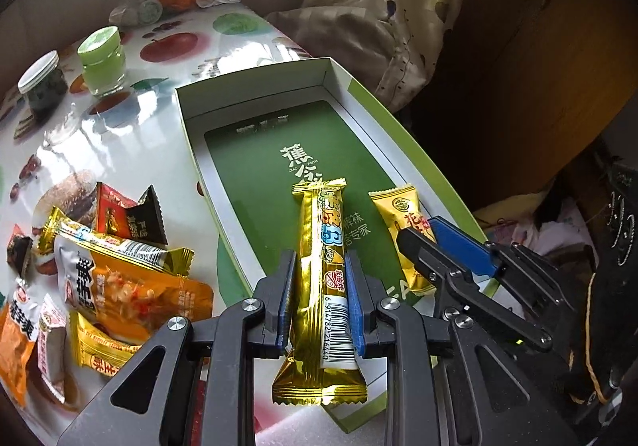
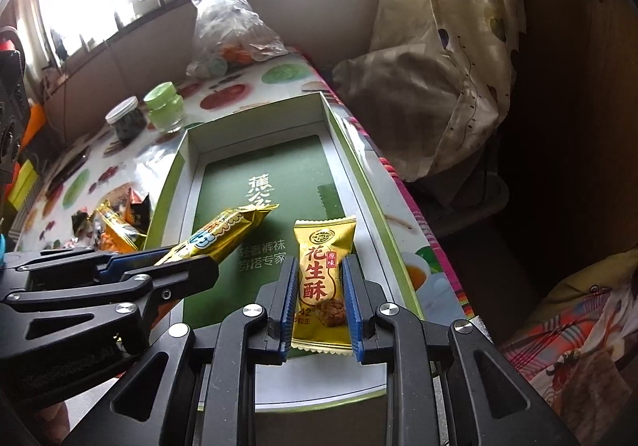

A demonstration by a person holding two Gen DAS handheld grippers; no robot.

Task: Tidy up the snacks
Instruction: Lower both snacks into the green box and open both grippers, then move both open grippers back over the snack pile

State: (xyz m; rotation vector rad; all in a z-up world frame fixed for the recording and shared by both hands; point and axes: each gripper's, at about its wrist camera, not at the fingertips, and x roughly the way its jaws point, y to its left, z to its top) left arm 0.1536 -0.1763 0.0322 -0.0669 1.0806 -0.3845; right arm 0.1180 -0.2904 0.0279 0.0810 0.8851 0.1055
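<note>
Left wrist view: a long gold foil snack bar [image 1: 321,278] was pinched tight by the left gripper [image 1: 320,300] over the open green-and-white cardboard box [image 1: 255,87]; a small yellow peanut candy packet [image 2: 322,282] was squeezed by the right gripper [image 2: 321,310].

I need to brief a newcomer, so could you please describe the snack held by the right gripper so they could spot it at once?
Find the open green-lined box on the fruit-print table. Over its near end, the right gripper clamps a short yellow peanut-candy packet with red characters. The gold bar beside it is longer, shinier and blue-lettered.
</note>
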